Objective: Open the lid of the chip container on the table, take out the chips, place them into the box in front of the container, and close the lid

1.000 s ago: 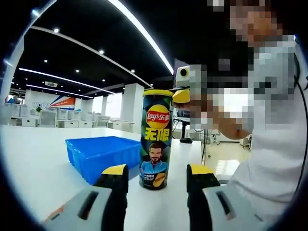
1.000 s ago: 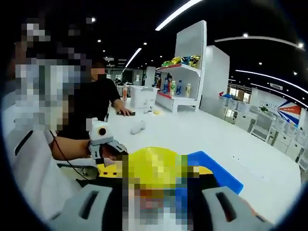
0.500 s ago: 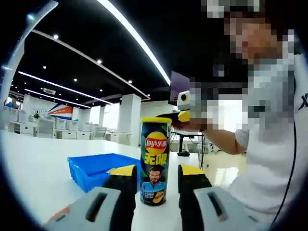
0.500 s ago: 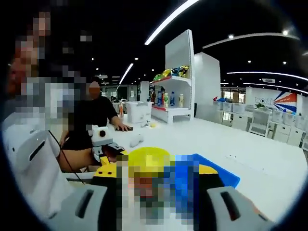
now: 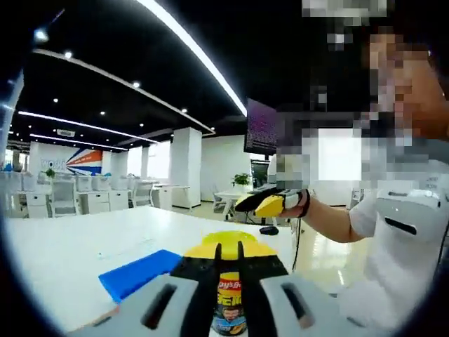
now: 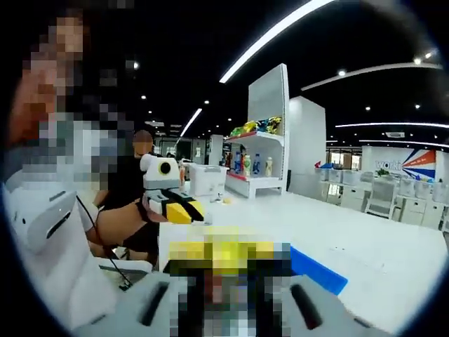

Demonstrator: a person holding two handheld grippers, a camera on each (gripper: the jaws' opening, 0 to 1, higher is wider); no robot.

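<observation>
Left gripper view: left gripper (image 5: 229, 261) clenched on chip container (image 5: 229, 303); right gripper (image 5: 261, 204) state unclear

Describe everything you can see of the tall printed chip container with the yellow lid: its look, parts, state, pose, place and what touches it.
The tall chip container with the yellow lid stands upright on the white table, beside the blue plastic box. In the left gripper view its yellow lid is still on, and a red logo with yellow lettering shows on the dark printed side. The left gripper has its black, yellow-tipped jaws closed in against the upper part, just below the lid. In the right gripper view a mosaic patch hides it.
</observation>
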